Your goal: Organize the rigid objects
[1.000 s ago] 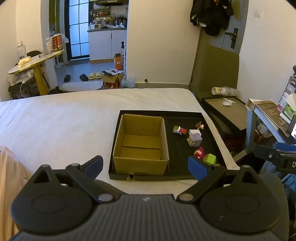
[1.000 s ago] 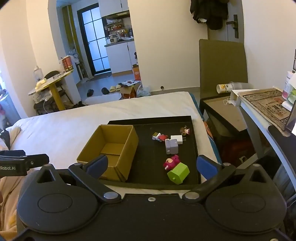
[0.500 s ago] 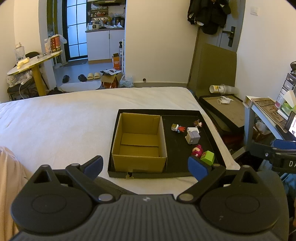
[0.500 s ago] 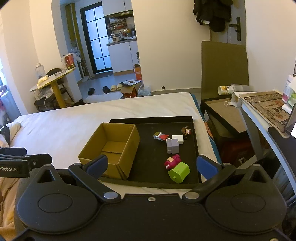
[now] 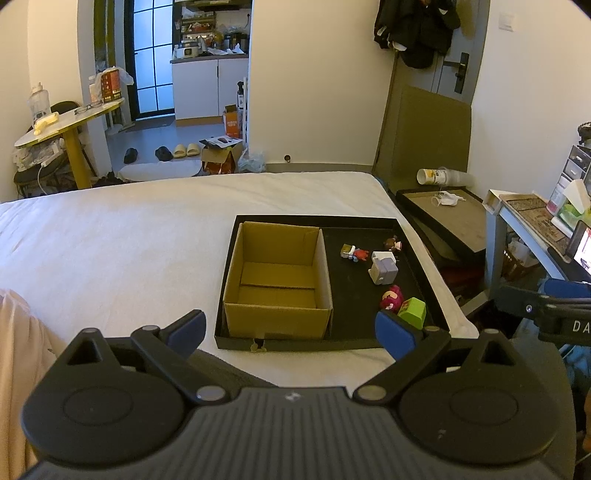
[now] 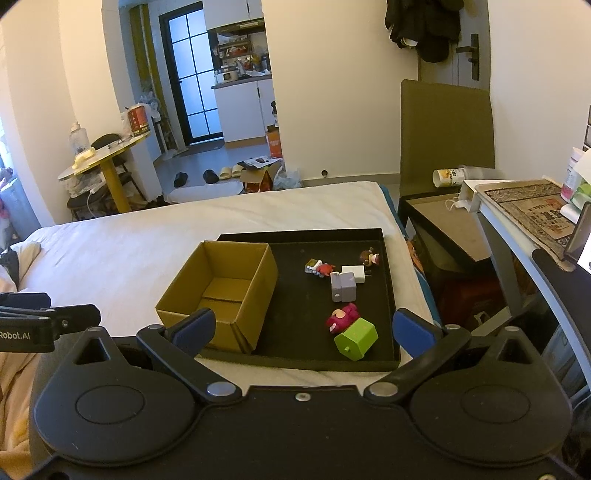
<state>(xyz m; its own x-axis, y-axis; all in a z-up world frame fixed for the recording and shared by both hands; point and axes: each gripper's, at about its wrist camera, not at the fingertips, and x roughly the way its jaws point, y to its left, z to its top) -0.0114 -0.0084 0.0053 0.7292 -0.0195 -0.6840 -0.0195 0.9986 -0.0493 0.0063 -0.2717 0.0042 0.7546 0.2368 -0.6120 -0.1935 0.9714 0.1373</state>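
Both grippers, left (image 5: 290, 328) & right (image 6: 302, 328), jaws wide open w/ nothing held; lime-green plastic block (image 6: 355, 338) sits nearest in black tray (image 6: 391, 291) beside open cardboard box (image 6: 221, 291), so approach square.

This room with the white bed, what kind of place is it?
Most likely a small studio flat. The black tray sits on a bed; a kitchenette with white cabinets shows through the doorway, slippers lie on the floor, and dark coats hang by the door.
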